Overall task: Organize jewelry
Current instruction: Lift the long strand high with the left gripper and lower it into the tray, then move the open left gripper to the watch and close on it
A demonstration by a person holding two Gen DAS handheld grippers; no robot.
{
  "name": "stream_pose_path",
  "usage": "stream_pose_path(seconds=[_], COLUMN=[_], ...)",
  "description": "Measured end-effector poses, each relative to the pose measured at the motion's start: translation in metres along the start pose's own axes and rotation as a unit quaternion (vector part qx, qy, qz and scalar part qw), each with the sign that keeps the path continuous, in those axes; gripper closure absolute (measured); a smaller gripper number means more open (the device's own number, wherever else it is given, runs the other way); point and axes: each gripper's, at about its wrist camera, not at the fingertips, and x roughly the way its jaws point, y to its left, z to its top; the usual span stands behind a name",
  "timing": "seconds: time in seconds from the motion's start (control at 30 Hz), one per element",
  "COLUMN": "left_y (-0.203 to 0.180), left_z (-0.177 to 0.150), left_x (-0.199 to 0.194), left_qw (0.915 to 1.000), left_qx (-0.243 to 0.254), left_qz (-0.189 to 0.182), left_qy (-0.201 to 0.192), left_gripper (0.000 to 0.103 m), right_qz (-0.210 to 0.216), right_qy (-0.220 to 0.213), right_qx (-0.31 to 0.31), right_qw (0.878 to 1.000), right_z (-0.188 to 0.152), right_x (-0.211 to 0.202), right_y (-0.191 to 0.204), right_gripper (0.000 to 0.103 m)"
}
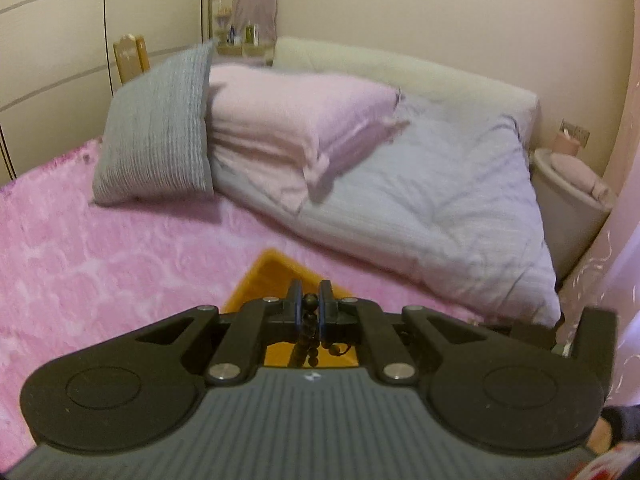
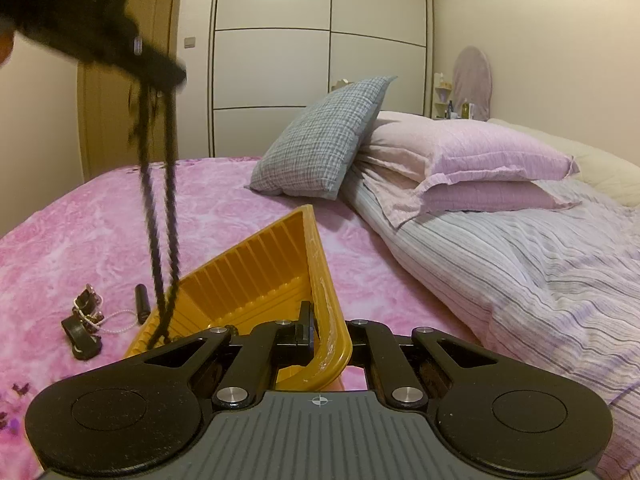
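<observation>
Two grippers engaged: left gripper clamped on a dark bead necklace hanging over the yellow tray. Right gripper clamped on that tray's near rim; loose jewelry lies left on the pink bedspread.

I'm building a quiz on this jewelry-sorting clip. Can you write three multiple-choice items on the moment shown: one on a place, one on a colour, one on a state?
1. Where does the lower end of the dark bead necklace hang?
A. into the tray
B. on the grey pillow
C. on the wardrobe

2. What colour is the tray?
A. white
B. yellow-orange
C. blue

3. What is the right gripper doing?
A. standing wide open over the bed
B. closed on a pillow
C. closed on the tray's rim

Answers: 1 A, the strands drop from the left gripper down inside the tray wall. 2 B, both views show it yellow-orange on the pink bedspread. 3 C, the rim sits between its fingers.
</observation>
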Motion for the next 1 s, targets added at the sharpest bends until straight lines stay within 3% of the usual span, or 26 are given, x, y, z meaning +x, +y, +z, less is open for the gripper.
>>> stream_pose_path(seconds=[0.23,0.27,0.33,0.37,0.6,0.73,1.0], left_y=[-0.002,-0.001,0.002,0.006,0.056,0.095,0.149], left_z=[-0.028,-0.03,-0.033,-0.035,-0.054,-0.079,-0.139], left_x=[0.033,0.035,0.034,0.031,0.003,-0.018,-0.042], left_qw=[0.9989,0.9988,0.9988,0.9989,0.9956,0.987,0.9625], left_qx=[-0.006,-0.008,-0.013,-0.016,-0.069,-0.105,-0.172], left_qz=[-0.012,-0.01,-0.002,0.002,0.058,0.12,0.208], left_qy=[0.046,0.047,0.047,0.044,0.025,0.017,0.024], left_gripper=[0.096,0.092,0.078,0.076,0.073,0.066,0.065], right_qz=[-0.002,-0.002,-0.002,-0.002,-0.003,-0.004,-0.005], right_qy=[0.002,0.002,0.003,0.003,0.004,0.005,0.005], right_qx=[0.001,0.002,0.002,0.002,0.005,0.005,0.006], right_qw=[1.0,1.0,1.0,1.0,1.0,1.0,1.0], right_z=[-0.002,-0.002,-0.003,-0.003,-0.002,-0.003,-0.004], right_x=[0.001,0.001,0.001,0.001,0.003,0.002,0.002], right_y=[0.0,0.0,0.001,0.0,-0.002,-0.002,-0.002], right_gripper=[0.097,0.097,0.097,0.097,0.097,0.097,0.097])
